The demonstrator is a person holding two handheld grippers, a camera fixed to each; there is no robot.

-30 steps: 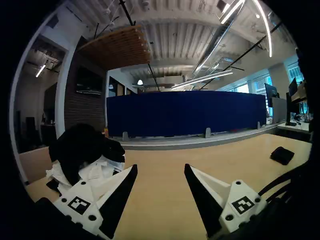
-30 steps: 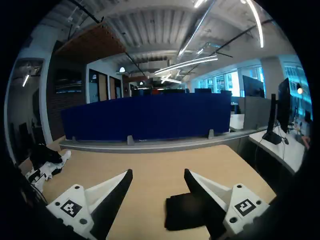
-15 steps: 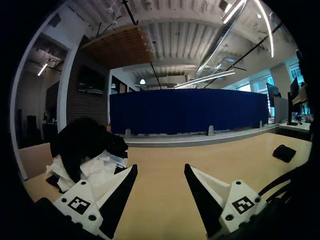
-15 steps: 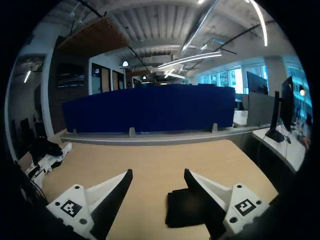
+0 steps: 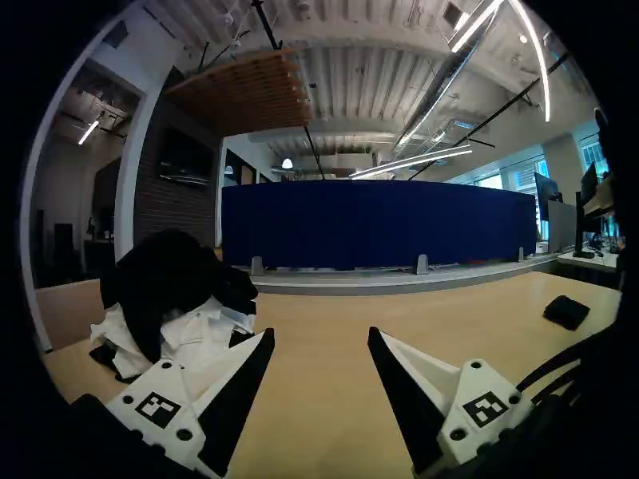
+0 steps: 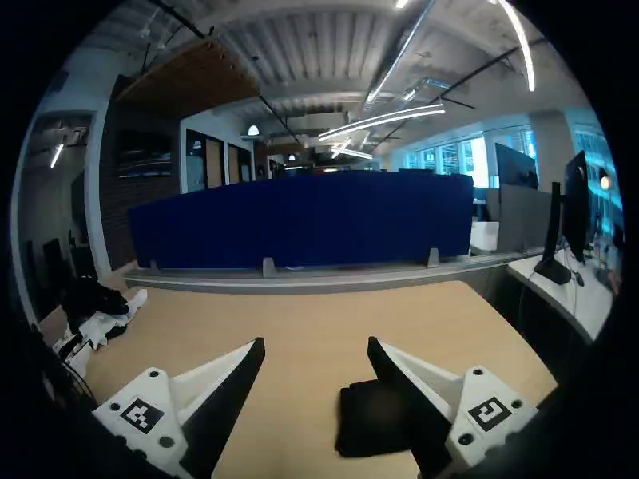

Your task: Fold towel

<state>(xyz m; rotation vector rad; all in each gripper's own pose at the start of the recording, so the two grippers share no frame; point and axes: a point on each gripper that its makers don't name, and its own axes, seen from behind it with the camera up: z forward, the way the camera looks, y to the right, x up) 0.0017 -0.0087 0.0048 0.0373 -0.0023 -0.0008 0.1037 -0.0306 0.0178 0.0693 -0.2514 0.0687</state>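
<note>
- The left gripper (image 5: 319,351) is held level over the table (image 5: 319,423), jaws apart; a cloth pile (image 5: 172,307) is seen just beyond the left jaw.
- The right gripper (image 6: 315,355) is held level, jaws apart; a folded towel (image 6: 367,415) lies partly behind the right jaw.

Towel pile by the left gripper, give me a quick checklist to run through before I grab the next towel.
1. Open, empty left gripper: ok.
2. Open, empty right gripper: ok.
3. The pile of black and white towels lies ahead-left of the left gripper, on the wooden table: ok.
4. One towel's corner free of the heap: cannot tell, they are crumpled together.
5. Bare tabletop between the pile and the folded black towel: ok.
6. Folded black towel apart from the right gripper's finger: cannot tell, the finger hides part of it.
</note>
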